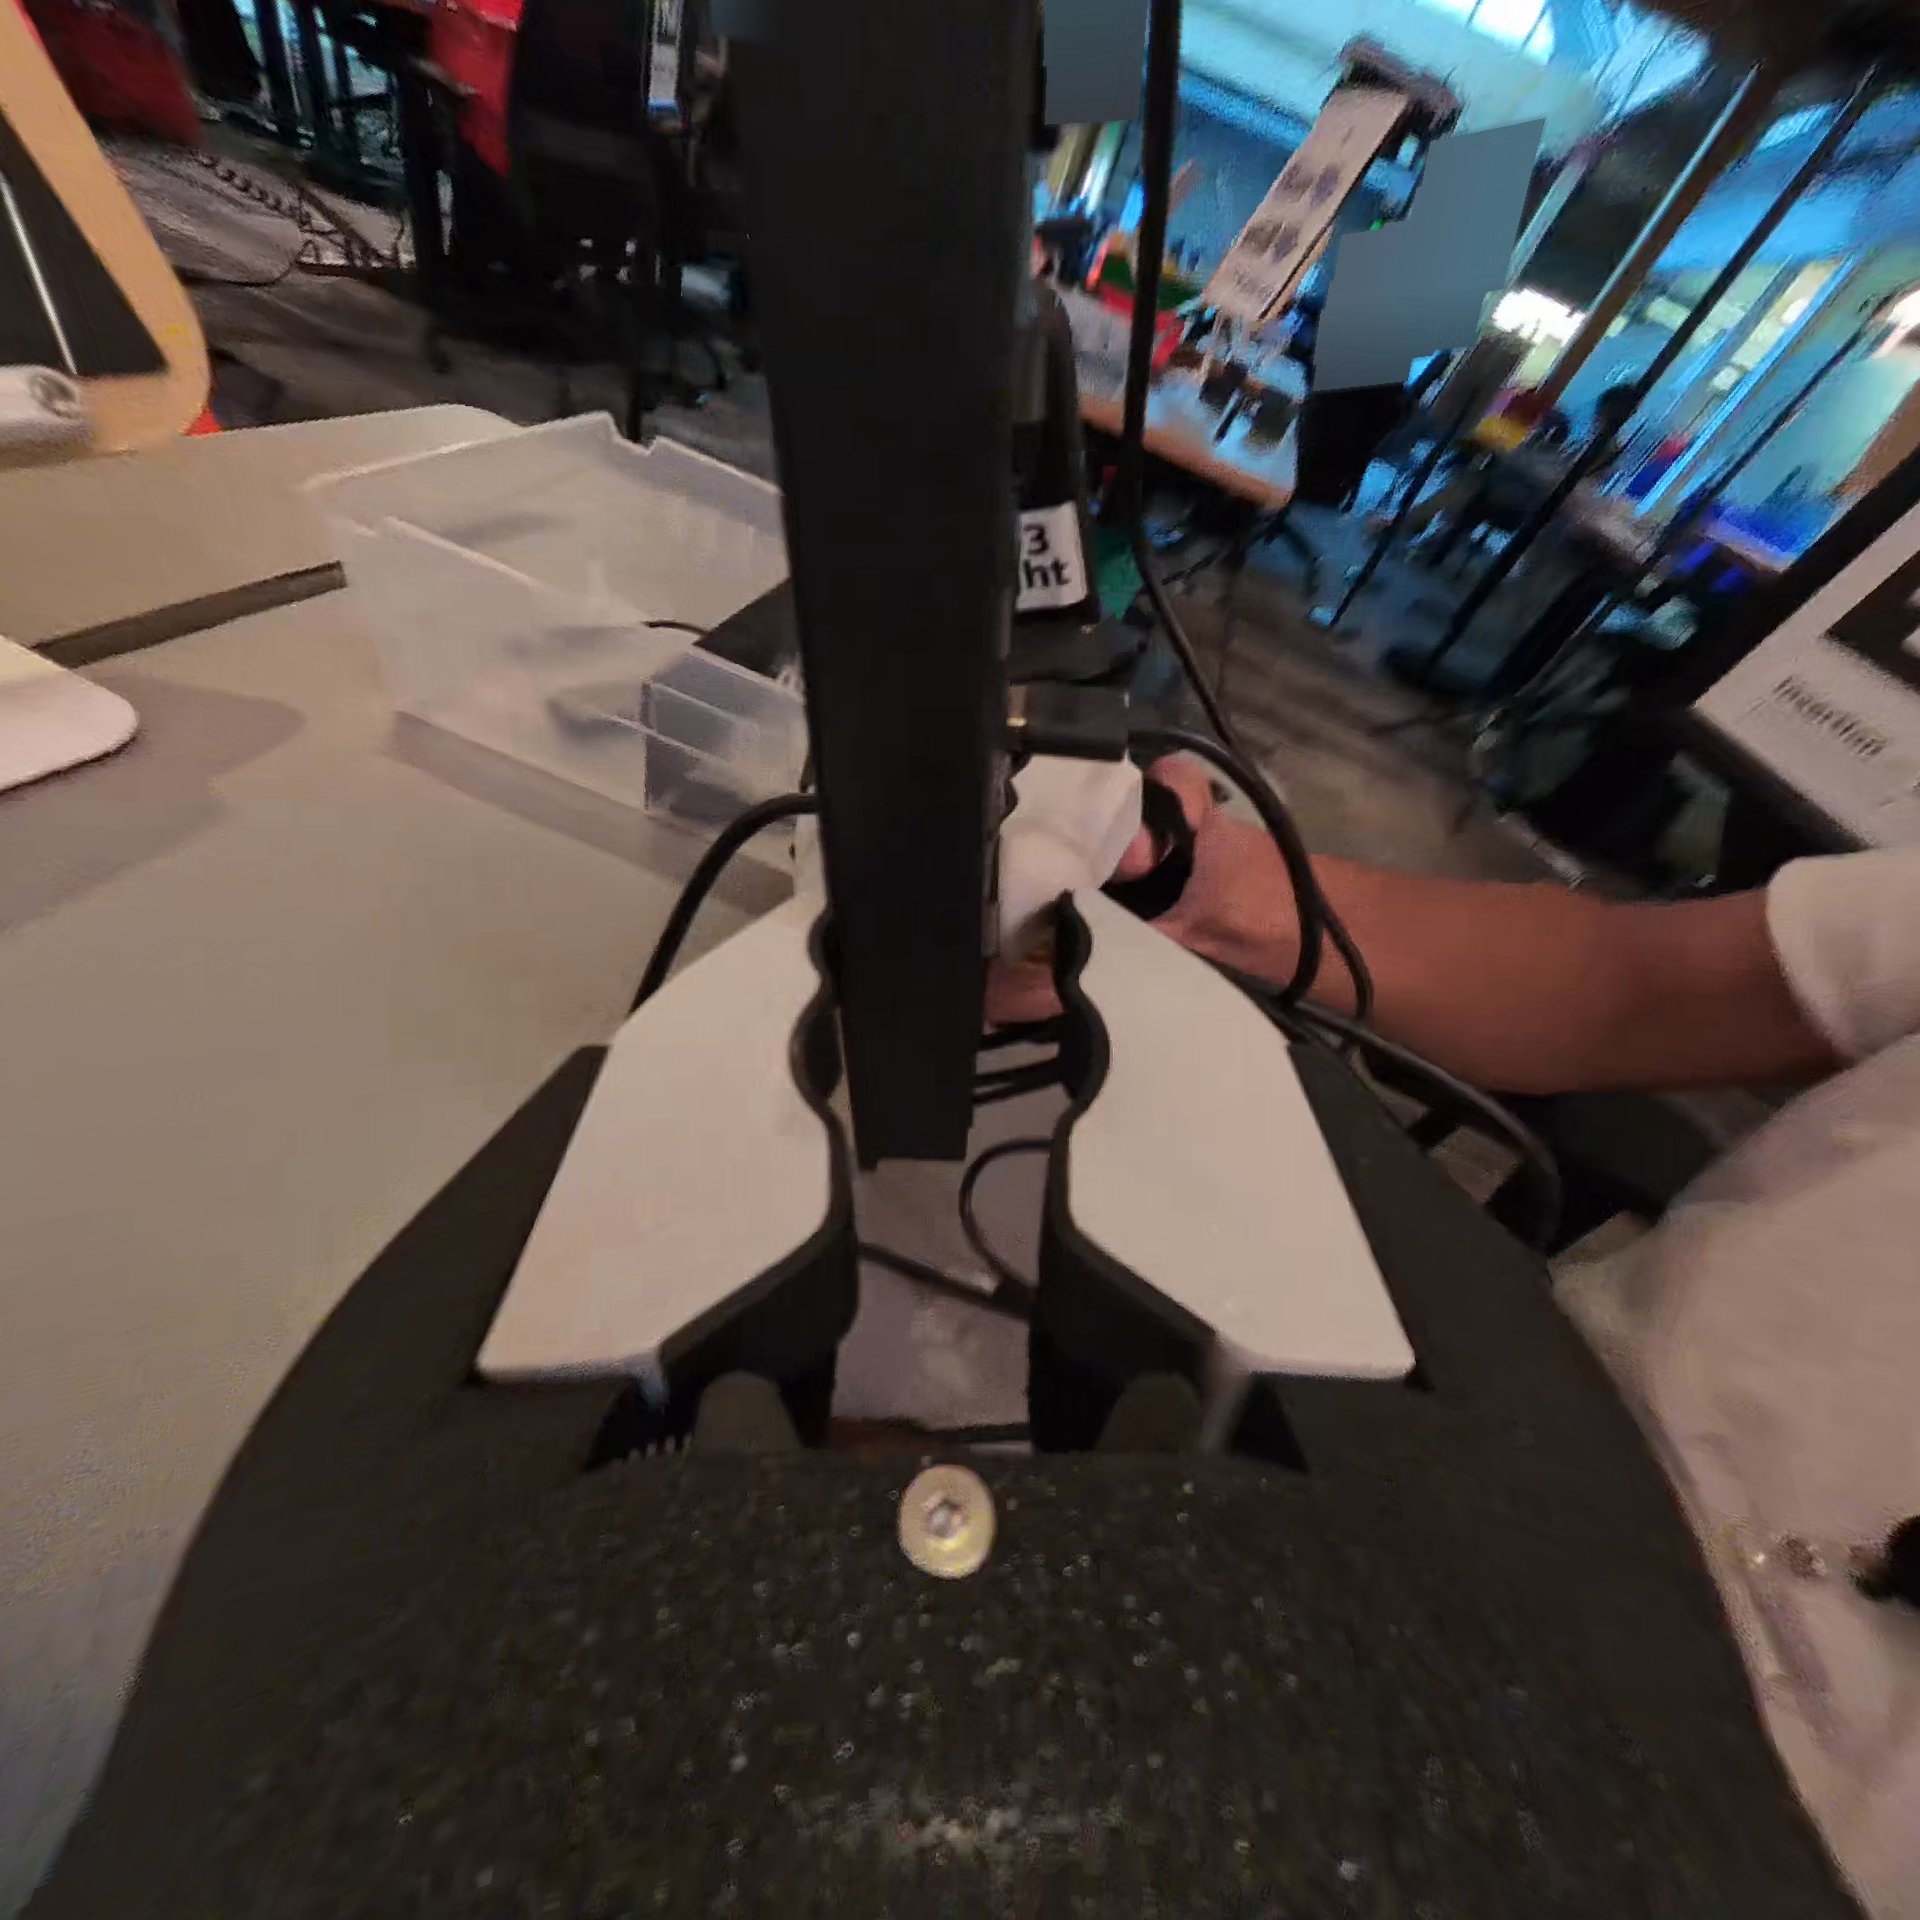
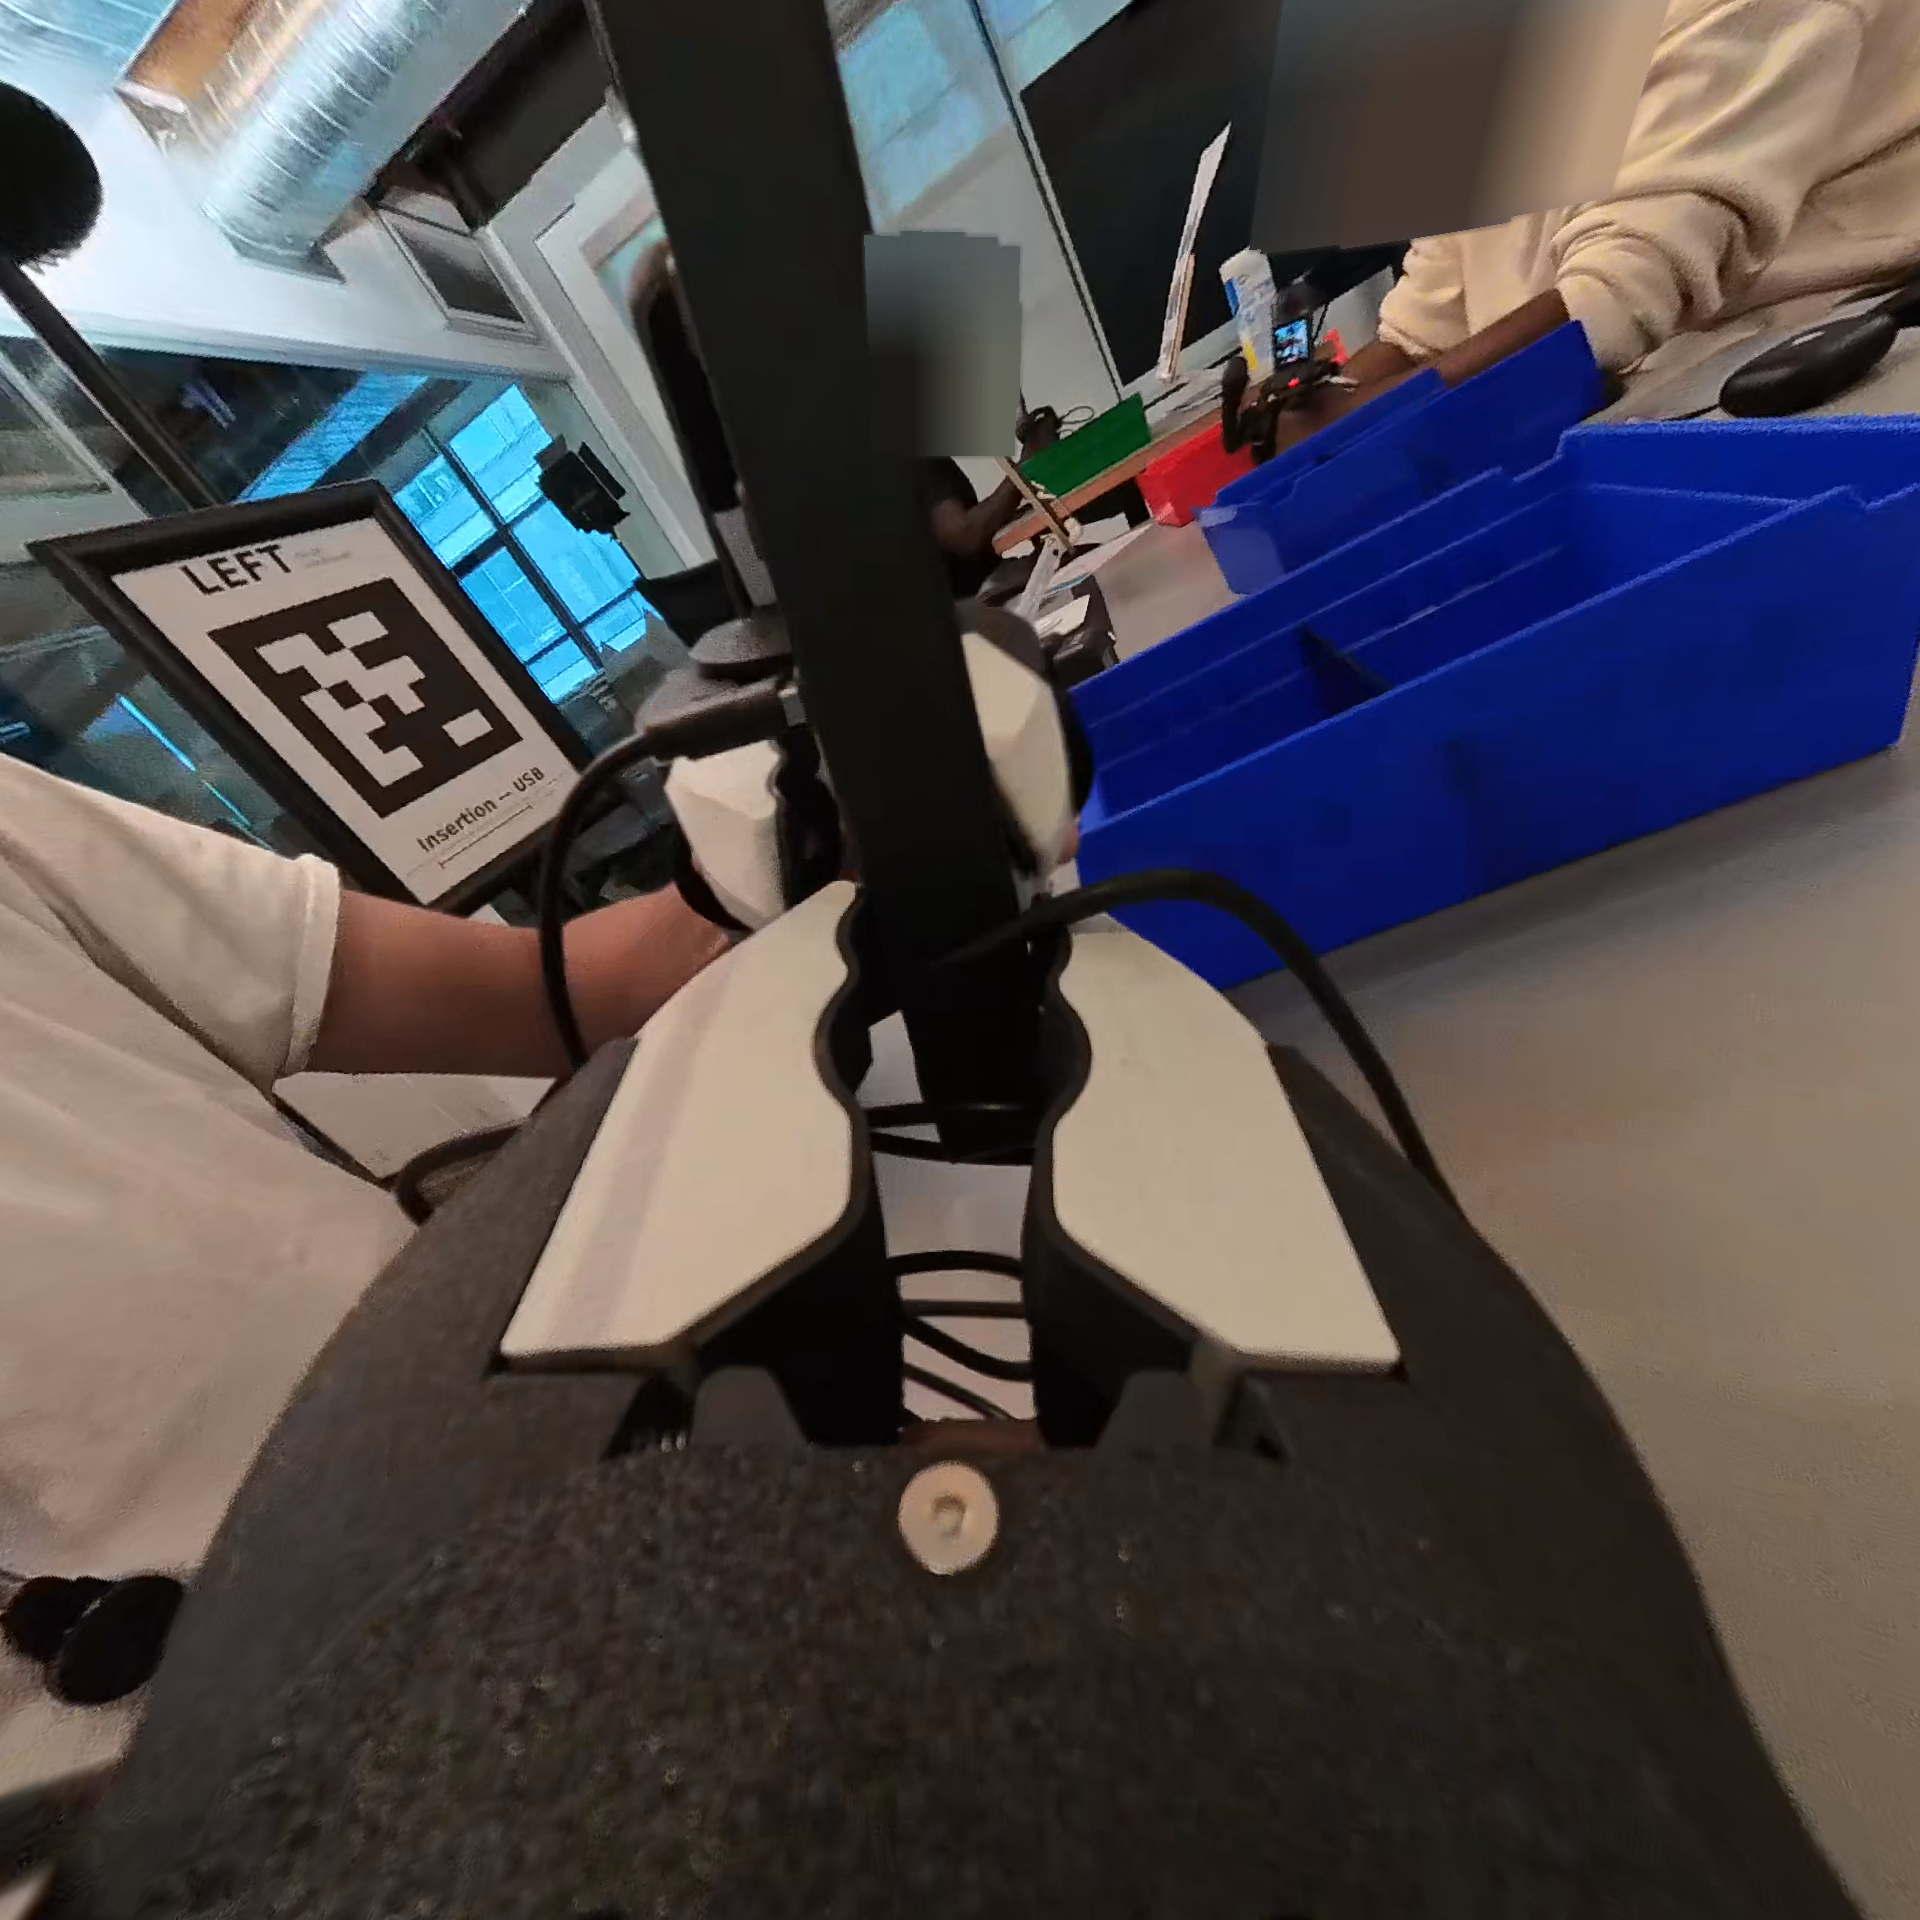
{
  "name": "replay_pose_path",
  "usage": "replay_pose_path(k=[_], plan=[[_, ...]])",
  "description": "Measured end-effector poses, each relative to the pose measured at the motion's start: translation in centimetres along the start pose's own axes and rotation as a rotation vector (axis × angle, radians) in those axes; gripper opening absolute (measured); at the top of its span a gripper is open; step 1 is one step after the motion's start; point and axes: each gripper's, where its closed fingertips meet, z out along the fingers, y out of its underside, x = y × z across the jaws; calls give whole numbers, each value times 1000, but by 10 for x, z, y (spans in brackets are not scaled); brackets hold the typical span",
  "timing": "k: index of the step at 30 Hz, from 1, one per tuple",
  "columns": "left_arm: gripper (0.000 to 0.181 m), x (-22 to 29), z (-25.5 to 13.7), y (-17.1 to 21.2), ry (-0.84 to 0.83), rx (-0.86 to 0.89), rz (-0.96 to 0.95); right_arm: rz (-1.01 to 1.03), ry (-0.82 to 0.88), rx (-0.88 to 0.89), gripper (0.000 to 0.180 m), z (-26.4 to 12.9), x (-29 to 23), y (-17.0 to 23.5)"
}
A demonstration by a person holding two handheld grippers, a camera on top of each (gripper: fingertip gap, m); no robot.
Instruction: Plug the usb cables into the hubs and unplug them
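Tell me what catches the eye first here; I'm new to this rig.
A tall black post rises dead centre in both wrist views, standing between each gripper's white fingers, with black cables looped at its foot. To its right in the right wrist view, bright blue bins sit on the grey table.

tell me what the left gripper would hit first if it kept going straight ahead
Probably the black upright post already standing between the left gripper fingers; just beyond it, the other gripper, though depth is unclear.

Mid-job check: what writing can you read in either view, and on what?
I don't quote writing, so these are the bearers only.
Framed white sign with black square marker: legible print.
White sticker behind black post: partly hidden.
White sign, right edge: blurred.
Background poster: blurred.
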Motion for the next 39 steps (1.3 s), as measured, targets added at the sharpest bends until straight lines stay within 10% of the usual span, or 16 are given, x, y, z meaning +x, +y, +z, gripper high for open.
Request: replay_pose_path(k=[10, 13, 18, 25, 31, 36, 39], plan=[[23, -36, -23, 7, -170, 110, 6, 52, 153, -114, 16, -11, 25, 7], [23, -50, -36, 6, -252, 153, -16, 47, 490, -249, 2, -47, 68, 13], [23, -61, -52, -10, -348, 314, -73, 67, 901, -636, 27, -99, 99, 47], [23, -60, -61, 5, -492, 384, -78, -192, 1306, -443, 36, -168, 68, -45], [23, -69, -56, 15, -571, 380, -103, -155, 557, -172, 36, -1, -67, -4], [23, -61, -51, 17, -532, 400, -121, -298, 937, -266, 35, 4, -1, 30], [23, -54, -50, 14, -512, 438, -136, -192, 888, -246, 34, 12, 15, 35]])
